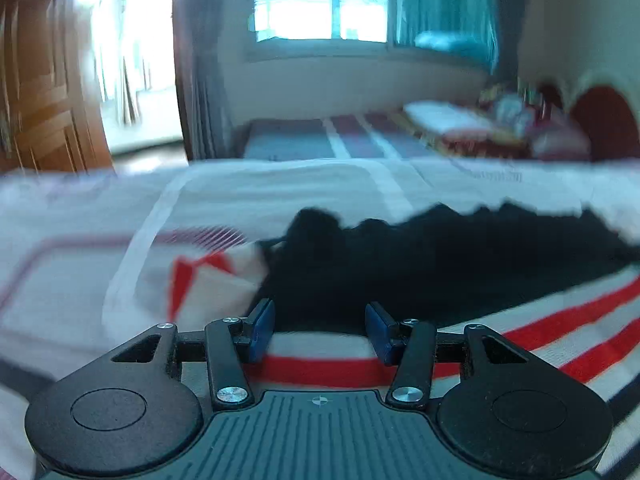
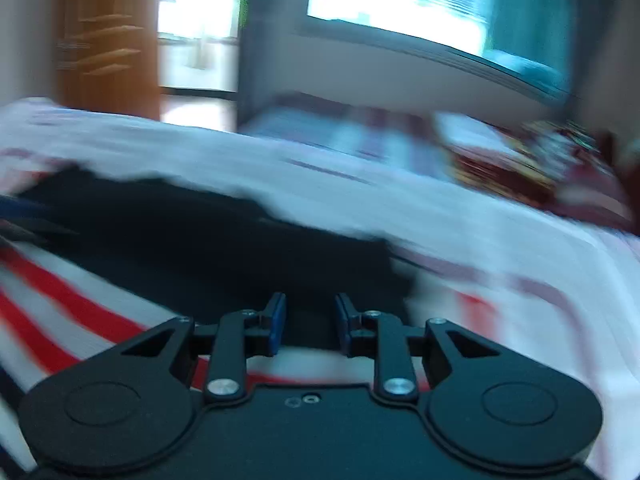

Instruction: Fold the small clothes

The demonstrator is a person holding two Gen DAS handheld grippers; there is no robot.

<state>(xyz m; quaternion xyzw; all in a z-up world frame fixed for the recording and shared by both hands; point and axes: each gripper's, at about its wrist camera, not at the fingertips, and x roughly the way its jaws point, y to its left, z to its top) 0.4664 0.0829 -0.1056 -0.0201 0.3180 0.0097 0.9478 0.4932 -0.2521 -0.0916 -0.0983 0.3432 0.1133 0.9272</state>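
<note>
A small garment with a black part (image 1: 400,264) and a white part with red stripes (image 1: 540,328) lies on the bed. My left gripper (image 1: 320,330) is open, its blue pads either side of the garment's near edge where black meets stripes. In the right wrist view the same black cloth (image 2: 208,240) and red-striped cloth (image 2: 60,312) lie ahead. My right gripper (image 2: 310,326) is open with a narrower gap, low over the black cloth's near edge. Both views are motion-blurred.
The bed sheet (image 1: 240,200) is white with faint red lines. Beyond it stands a second bed (image 1: 360,136) with pillows and colourful bedding (image 1: 500,120). A wooden door (image 1: 40,80) is at left, a window (image 1: 320,0) behind.
</note>
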